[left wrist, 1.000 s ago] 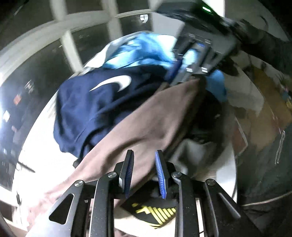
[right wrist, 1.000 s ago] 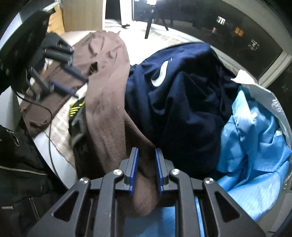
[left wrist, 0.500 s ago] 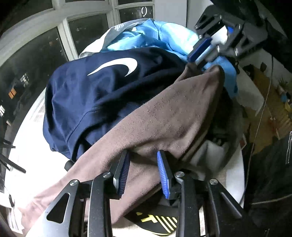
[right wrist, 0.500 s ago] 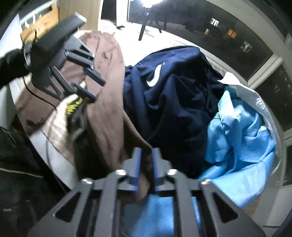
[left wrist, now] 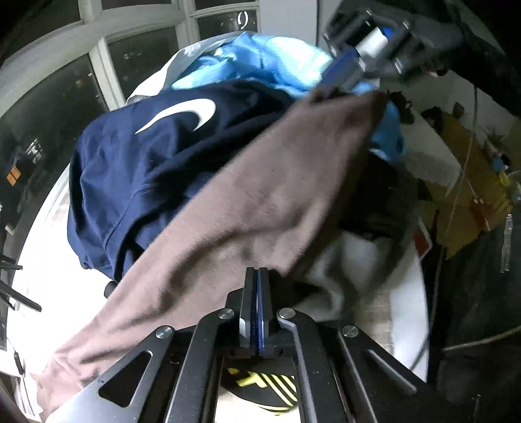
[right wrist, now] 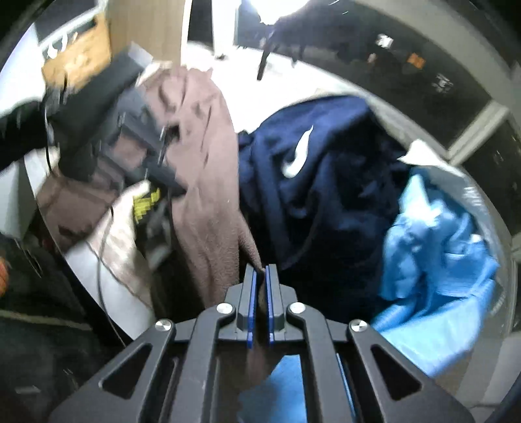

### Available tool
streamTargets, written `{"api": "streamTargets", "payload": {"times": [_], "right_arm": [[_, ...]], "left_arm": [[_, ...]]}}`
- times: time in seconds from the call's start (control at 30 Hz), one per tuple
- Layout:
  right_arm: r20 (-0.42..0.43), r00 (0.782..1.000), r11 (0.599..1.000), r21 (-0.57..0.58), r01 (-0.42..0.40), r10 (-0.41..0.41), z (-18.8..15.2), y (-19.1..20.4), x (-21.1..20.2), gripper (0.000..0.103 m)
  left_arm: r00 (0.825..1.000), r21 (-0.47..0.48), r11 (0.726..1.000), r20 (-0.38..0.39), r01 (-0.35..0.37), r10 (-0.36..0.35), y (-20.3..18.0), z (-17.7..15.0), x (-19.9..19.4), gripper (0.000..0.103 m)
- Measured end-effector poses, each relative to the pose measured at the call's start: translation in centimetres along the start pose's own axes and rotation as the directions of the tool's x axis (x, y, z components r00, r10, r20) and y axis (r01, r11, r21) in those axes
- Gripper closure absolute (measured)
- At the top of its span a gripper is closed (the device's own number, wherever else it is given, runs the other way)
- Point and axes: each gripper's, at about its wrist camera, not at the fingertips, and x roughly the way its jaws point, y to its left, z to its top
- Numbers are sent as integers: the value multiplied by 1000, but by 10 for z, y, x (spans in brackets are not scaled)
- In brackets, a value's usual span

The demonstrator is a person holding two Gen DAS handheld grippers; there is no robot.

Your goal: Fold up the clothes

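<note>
Brown garment drapes over the navy top, pile centre. Left gripper and right gripper, spread moments ago, now pinch its near and far edges; lift-out looks ready.

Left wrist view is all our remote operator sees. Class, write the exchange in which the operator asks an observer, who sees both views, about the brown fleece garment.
Operator: Is the right gripper truly gripping the brown fleece garment?
Observer: Yes. The right gripper is shut on a fold of the brown fleece garment; cloth shows between its pads.
Operator: What lies beneath it?
Observer: Light blue crumpled cloth shows under its frame.
Operator: And beyond my left gripper?
Observer: The garment runs on past it, bunched toward a wooden panel.
</note>
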Motion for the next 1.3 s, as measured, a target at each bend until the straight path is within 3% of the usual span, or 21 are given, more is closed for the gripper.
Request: {"api": "streamTargets", "payload": {"times": [0.13,0.2,0.23,0.27,0.43,0.53,0.73,0.87,0.93,1.0,1.13,1.2,1.27,1.3], "right_arm": [[112,993,976,218,-2,-23,2,-36,-23,98],[137,991,941,335,-49,3,-2,-54,-19,98],[127,992,939,340,-47,4,-5,-55,-14,98],[113,993,940,336,-52,14,-6,-51,-9,98],[90,994,937,340,-85,57,-6,-41,-2,98],[102,992,930,353,-104,72,-4,-41,-4,98],[125,991,919,383,-91,45,-7,-47,-8,98],[148,985,854,496,-156,94,-25,-68,1,98],[88,993,840,530,-115,81,-34,-74,22,98],[66,994,808,578,-113,92,-41,-81,38,98],[71,992,763,635,-126,105,-48,-93,38,98],[42,996,802,591,-89,79,-42,-84,33,97],[24,999,845,533,-44,36,-32,-73,24,94],[28,1000,862,506,-15,1,-26,-70,18,89]], "left_arm": [[999,21,998,14,-52,52,-3,1,-13,101],[994,10,994,24,-105,105,5,8,-15,90],[991,0,991,32,-133,133,8,10,-17,80],[988,-8,989,52,-145,145,11,14,-19,76],[989,32,990,63,-135,132,11,27,5,76],[992,41,993,52,-113,111,9,27,19,102],[995,41,997,66,-72,69,-2,18,-11,102],[995,28,997,73,-67,65,-9,7,-23,102],[997,13,998,52,-63,62,-6,3,-16,97],[997,-7,997,15,-76,77,-2,0,-9,99],[996,18,996,38,-84,83,5,-11,-28,93],[992,-4,993,33,-122,122,20,-18,-34,84],[985,-14,985,10,-174,174,35,-24,-30,69],[978,-6,978,-9,-207,207,40,-28,-26,68]]}}
